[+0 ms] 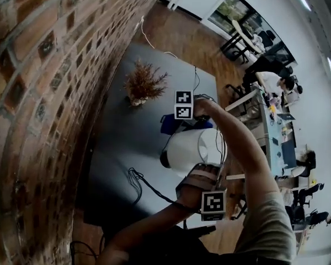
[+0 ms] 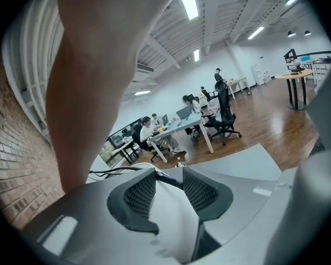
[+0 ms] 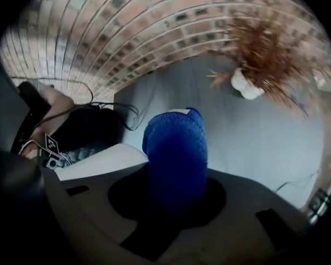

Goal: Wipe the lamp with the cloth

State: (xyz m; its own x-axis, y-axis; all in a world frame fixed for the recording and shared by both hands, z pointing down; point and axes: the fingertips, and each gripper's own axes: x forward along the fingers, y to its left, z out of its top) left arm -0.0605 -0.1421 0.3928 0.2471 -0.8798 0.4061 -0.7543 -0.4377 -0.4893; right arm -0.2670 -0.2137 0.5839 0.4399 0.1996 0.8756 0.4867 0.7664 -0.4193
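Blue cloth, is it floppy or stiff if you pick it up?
Probably floppy: the cloth folds into a soft roll in the right gripper. Likely light and not slippery, as its weave looks nubbly. It should mould round the lamp.

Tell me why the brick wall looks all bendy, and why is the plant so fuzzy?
Head view: the wide lens curves the brick wall; the white lamp shines against the dark table. Right gripper view: the dried plant is smeared, the blue cloth dark near the jaws. Left gripper view: ceiling lights glare; the near arm is soft.
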